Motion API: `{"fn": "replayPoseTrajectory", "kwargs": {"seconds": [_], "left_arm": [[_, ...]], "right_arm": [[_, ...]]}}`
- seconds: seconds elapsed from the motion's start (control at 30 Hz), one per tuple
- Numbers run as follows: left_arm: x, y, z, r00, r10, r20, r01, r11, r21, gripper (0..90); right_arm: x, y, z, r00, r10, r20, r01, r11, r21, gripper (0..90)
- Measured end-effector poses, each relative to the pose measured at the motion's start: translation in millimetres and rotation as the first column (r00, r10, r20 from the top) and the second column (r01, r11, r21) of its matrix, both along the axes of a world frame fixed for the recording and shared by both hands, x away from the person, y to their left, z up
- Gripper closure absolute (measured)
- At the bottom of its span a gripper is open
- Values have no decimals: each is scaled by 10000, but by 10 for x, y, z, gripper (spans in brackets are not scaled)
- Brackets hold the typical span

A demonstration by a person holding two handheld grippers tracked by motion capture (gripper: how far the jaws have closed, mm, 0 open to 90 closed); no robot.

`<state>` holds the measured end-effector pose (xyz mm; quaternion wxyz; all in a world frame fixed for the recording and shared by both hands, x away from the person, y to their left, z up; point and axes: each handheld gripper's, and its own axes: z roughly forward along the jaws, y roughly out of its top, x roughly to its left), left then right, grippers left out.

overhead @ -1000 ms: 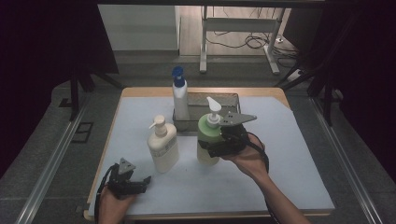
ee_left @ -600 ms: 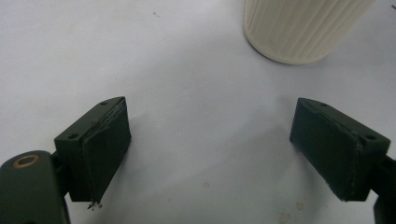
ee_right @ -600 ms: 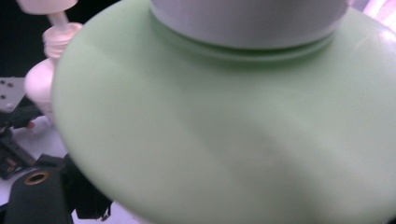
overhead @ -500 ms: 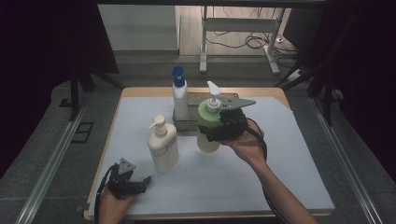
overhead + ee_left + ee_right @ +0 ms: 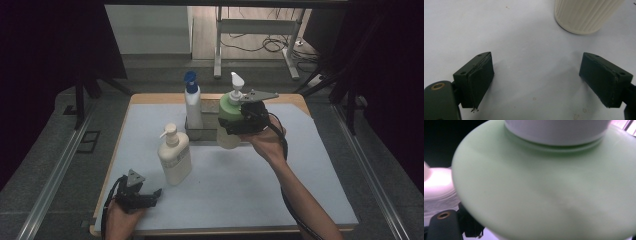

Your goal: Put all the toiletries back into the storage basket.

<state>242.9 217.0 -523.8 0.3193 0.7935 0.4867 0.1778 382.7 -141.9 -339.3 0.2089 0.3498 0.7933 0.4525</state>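
Three bottles on the go, one of them in my right tool.

Green bottle (image 5: 229,116) is pinched in my right tool (image 5: 239,125) and held clear of the surface (image 5: 240,175), just beside the dark tray (image 5: 200,134) where the blue-capped bottle (image 5: 192,102) stands; in the right gripper view its green shoulder (image 5: 544,185) sits close against the lens. I judge this the carry step: next it wants lining up over the free tray slot and lowering upright (gently, it's top-heavy). My left tool (image 5: 142,196) rests on the surface, jaws spread and holding nothing, near the cream bottle (image 5: 175,155). Compared with a second ago, the green bottle has moved farther back and higher, toward the tray.
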Motion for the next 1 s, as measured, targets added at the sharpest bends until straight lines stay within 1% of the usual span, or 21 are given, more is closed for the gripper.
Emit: {"fn": "replayPoseTrajectory", "kwargs": {"seconds": [0.1, 0.33, 0.5, 1.0], "left_arm": [[0, 0, 0, 10000, -1, 0, 1, 10000, 0, 122], [0, 1, 0, 10000, -2, -2, 2, 10000, -1, 123], [0, 0, 0, 10000, -3, -1, 3, 10000, -2, 123], [-1, 1, 1, 10000, -6, -23, 6, 10000, 3, 123]], "right_arm": [[62, -16, 25, 9998, -190, 102, 190, 9998, -22, 118], [212, -15, 55, 9988, -461, 153, 462, 9989, -67, 118], [327, -7, 60, 9975, -685, 165, 685, 9977, -8, 118], [634, 43, -1, 9917, -1261, 268, 1263, 9920, -58, 118]]}}
